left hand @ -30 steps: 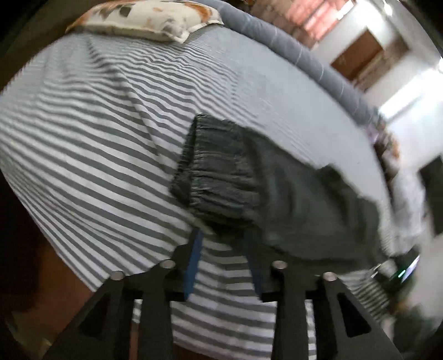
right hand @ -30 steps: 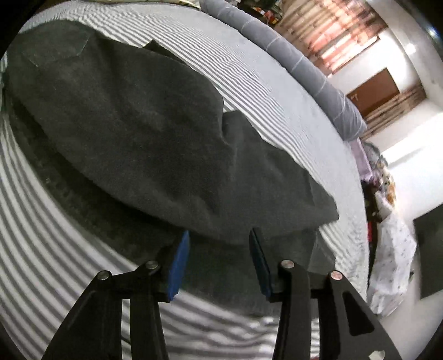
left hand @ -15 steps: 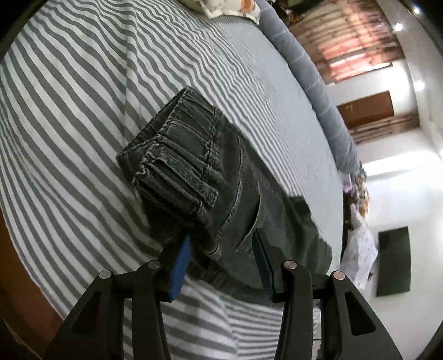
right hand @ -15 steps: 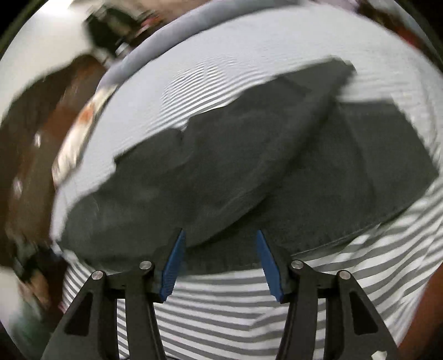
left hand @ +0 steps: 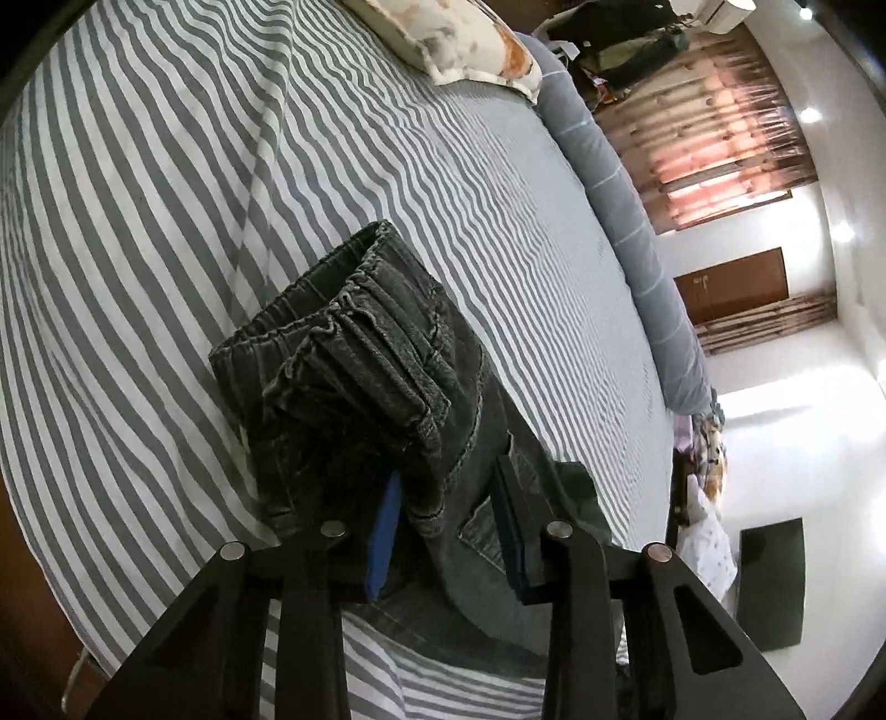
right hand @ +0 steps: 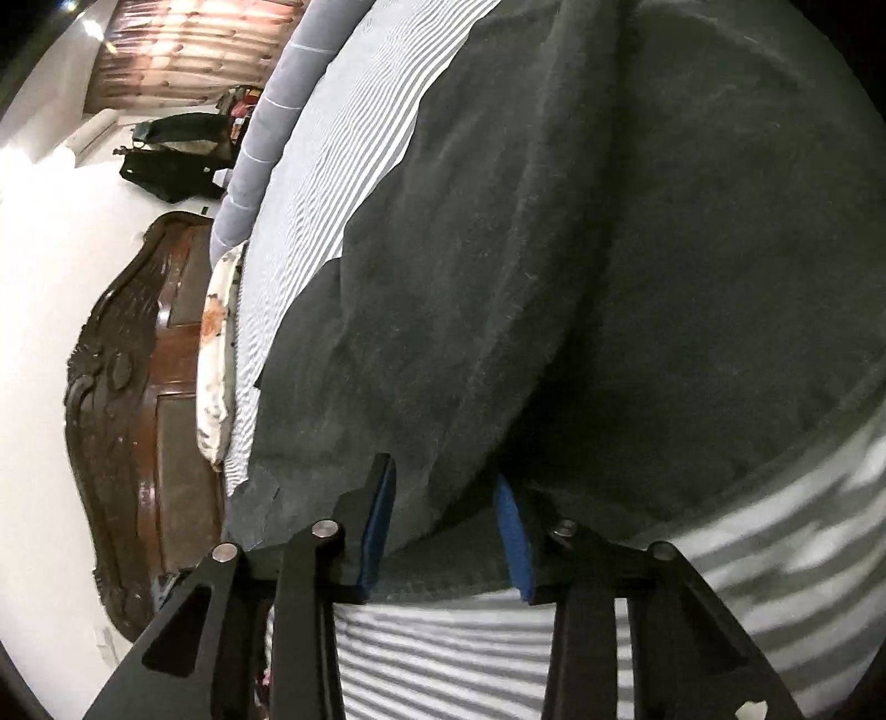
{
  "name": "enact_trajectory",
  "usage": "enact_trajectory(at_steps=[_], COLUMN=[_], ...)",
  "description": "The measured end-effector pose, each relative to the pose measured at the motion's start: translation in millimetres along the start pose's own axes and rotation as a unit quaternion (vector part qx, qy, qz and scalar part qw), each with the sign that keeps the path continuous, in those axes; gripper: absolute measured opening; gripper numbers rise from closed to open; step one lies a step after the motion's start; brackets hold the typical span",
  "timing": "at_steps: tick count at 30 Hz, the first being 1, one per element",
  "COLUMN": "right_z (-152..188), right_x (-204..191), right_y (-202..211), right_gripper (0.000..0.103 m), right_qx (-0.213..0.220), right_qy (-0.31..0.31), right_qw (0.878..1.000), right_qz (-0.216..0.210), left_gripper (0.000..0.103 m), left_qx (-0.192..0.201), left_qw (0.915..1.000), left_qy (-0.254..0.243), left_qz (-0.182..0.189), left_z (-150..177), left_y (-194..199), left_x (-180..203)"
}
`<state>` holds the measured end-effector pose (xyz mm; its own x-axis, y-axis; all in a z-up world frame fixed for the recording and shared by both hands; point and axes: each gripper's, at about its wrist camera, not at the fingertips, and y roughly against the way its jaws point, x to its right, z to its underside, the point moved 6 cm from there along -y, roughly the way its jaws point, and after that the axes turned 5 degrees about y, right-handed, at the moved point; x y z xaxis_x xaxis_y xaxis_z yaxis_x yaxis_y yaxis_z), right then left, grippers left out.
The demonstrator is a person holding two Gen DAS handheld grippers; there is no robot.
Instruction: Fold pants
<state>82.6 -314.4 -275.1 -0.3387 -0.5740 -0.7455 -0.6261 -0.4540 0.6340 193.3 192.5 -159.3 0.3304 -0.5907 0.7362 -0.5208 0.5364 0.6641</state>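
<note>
Dark grey denim pants (left hand: 360,387) on striped bedsheet (left hand: 166,194) — left gripper (left hand: 446,531) and right gripper (right hand: 446,526) both spread, fabric bunched between their fingers.

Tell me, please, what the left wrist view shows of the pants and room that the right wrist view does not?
Only the left wrist view shows the elastic waistband, a pocket and a dark floor mat. Only the right wrist view shows the carved wooden headboard and the broad plain legs of the pants. Both show the striped sheet, the pillow, the grey bolster, and pants fabric between open jaws.
</note>
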Motion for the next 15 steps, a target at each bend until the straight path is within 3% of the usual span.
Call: enact_trajectory(at_steps=[4, 6, 12, 15], right_z=[-25.5, -37.4, -62.1, -69.7], right_x=[7.2, 13.0, 20.8, 23.7], right_y=[9.6, 16.5, 23.8, 23.1], right_gripper=[0.028, 0.028, 0.023, 0.022], right_qx=[0.041, 0.055, 0.077, 0.080], right_qy=[-0.020, -0.030, -0.042, -0.048], right_qw=[0.999, 0.998, 0.996, 0.996], right_qz=[-0.006, -0.006, -0.015, -0.014], left_gripper=[0.034, 0.040, 0.053, 0.054], left_qx=[0.001, 0.001, 0.014, 0.011], left_qw=[0.9997, 0.9996, 0.9998, 0.9998], left_qy=[-0.014, -0.020, 0.004, 0.010], left_qz=[-0.017, -0.020, 0.016, 0.008], left_z=[5.8, 8.4, 10.2, 7.5], left_y=[3.0, 4.5, 8.5, 3.5], left_x=[1.0, 1.8, 3.7, 2.7])
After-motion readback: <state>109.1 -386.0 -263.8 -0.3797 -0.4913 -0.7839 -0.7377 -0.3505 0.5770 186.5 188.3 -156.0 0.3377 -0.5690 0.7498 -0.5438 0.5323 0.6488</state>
